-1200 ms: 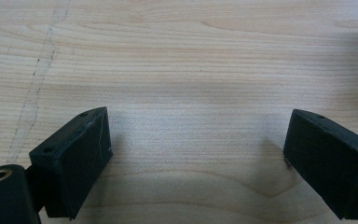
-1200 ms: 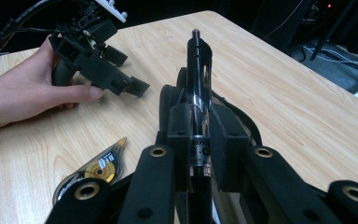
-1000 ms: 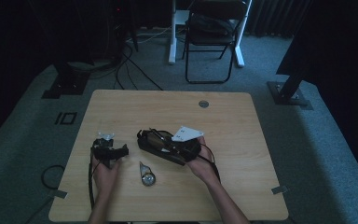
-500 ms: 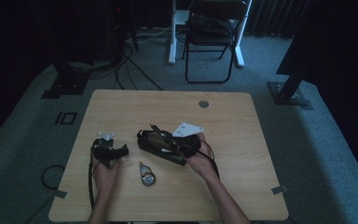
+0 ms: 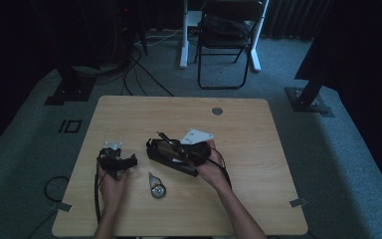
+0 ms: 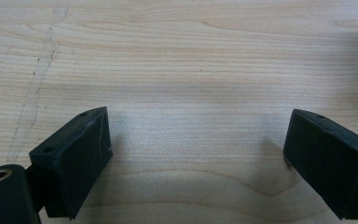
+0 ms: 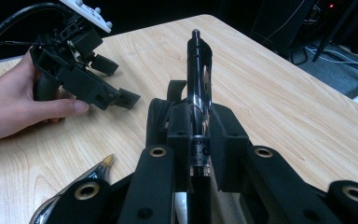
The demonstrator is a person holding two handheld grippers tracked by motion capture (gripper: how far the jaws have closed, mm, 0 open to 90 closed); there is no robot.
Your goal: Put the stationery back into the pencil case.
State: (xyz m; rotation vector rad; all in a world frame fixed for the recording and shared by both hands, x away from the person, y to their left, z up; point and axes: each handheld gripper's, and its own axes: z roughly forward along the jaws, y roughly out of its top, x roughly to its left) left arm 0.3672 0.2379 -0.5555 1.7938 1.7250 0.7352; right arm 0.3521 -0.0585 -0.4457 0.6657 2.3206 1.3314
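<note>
**Ana:** Right gripper view first — the right gripper has its jaws clamped on a slim dark pen-like barrel. Pads press on both sides of its lower part, and the barrel runs straight out between them, its small rounded tip pointing away from the camera.

**Ben:** So its long axis lies along the jaws, not across them?

**Ana:** Yes, in line with them. In the high view the barrel sticks out of the right gripper toward the left and a little away from the person, above the worktop.

**Ben:** And the other piece?

**Ana:** A silvery cap-like part with a pointed end lies on the worktop, nearer the person than both grippers and roughly between the two hands. In the right gripper view it sits at the lower left, just beside the gripper body.

**Ben:** Left side?

**Ana:** The left gripper has its jaws wide apart with nothing between them — in the left gripper view there is just bare wood grain of the worktop under the pads.

**Ben:** Which hand is nearer the silvery part?

**Ana:** I judge the left hand; the part lies just to its right. The free jaws would need to turn toward it, since they face away from the person now.
</note>
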